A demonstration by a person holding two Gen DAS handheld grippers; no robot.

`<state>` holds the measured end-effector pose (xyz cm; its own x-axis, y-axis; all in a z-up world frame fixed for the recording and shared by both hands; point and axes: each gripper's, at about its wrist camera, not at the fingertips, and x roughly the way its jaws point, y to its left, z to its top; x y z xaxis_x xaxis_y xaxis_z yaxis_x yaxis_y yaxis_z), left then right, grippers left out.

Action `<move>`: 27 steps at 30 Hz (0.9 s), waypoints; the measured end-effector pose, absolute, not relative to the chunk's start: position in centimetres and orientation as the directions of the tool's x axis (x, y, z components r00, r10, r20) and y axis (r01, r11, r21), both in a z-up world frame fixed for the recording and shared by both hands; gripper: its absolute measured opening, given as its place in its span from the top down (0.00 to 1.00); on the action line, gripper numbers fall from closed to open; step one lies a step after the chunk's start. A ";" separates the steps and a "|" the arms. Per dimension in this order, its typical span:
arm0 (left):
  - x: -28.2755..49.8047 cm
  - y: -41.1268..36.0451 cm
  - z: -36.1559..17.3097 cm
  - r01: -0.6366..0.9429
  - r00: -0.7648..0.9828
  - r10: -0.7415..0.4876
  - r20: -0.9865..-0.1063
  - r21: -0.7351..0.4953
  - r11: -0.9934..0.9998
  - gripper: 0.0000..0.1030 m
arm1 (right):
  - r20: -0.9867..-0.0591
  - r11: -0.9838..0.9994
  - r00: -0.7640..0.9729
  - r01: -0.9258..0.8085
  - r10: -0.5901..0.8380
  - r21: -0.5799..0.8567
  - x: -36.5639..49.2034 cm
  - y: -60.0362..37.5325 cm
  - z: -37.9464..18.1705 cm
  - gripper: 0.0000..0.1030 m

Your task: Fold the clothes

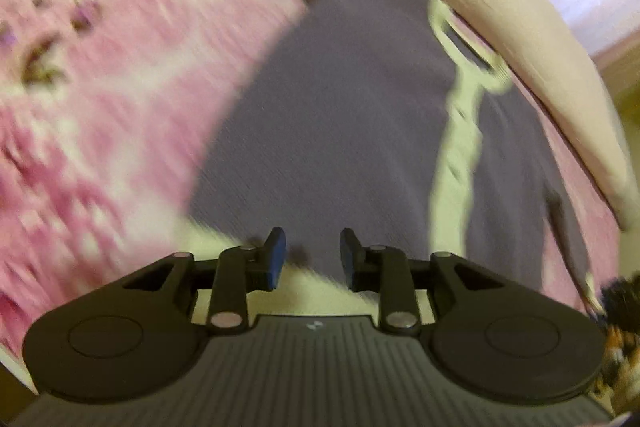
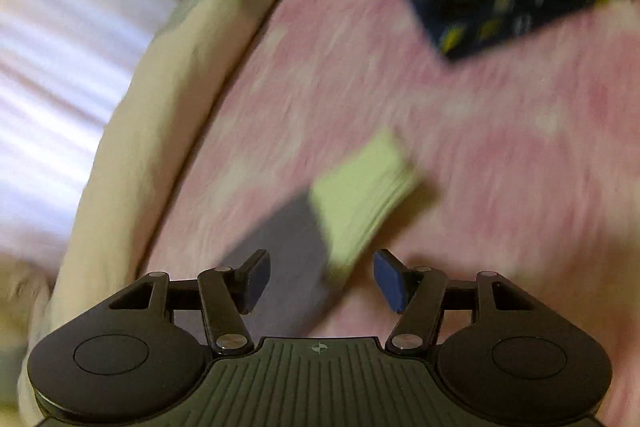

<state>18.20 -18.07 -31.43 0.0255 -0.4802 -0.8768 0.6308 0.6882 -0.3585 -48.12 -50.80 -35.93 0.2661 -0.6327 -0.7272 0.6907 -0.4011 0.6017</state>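
No writing I can read anywhere; the only mark is a small pale emblem on each claw's ribbed housing, too blurred to make out.

My left gripper [image 1: 313,258] points steeply down over the hem of the grey-purple long-sleeved top [image 1: 340,115], which lies spread flat on the pink mottled bedspread [image 1: 104,115]. The jaws stand narrowly parted, blue pads [image 1: 277,259] clear of each other, nothing pinched between them; the fabric sits just below them, and whether the tips brush it I can't tell. The top's pale yellow-green placket and neckline [image 1: 460,131] run up the chest, one sleeve reaching away at upper left. A cream bolster [image 1: 520,39] lines the far edge of the bed.

My right gripper [image 2: 322,281] angles down too, jaws fairly wide, empty. Ahead of them lies the sleeve end, grey-purple with a yellow-green cuff [image 2: 360,195], flat on the bedspread and untouched. Further off, a dark blue patterned garment [image 2: 500,3] lies on the pink cover. Everything is smeared with motion blur.
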 end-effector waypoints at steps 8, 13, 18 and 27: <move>32.9 -21.9 -31.8 0.495 0.268 -0.489 -0.830 -0.317 0.809 0.57 | -0.800 -0.470 0.254 0.698 -0.543 0.541 -42.1 -45.8 -37.8 0.41; 43.3 -25.3 -33.2 0.368 0.388 -0.461 -0.798 -0.324 0.872 0.57 | -0.821 -0.480 0.217 0.721 -0.529 0.500 -39.0 -44.8 -37.6 0.41; 50.6 -27.9 -35.2 0.277 0.479 -0.409 -0.777 -0.309 0.910 0.57 | -0.828 -0.501 0.094 0.756 -0.553 0.420 -36.1 -43.6 -37.7 0.41; 52.3 -29.8 -35.9 0.342 0.625 -0.356 -0.695 -0.166 0.925 0.94 | -0.844 -0.482 -0.010 0.825 -0.536 0.296 -32.8 -44.8 -38.3 0.27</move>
<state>52.30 -29.75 -35.85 0.6250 -0.3561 -0.6947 0.3420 0.9249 -0.1663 -32.77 -44.84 -38.28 -0.0101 -0.5357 -0.8444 0.8247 -0.4820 0.2959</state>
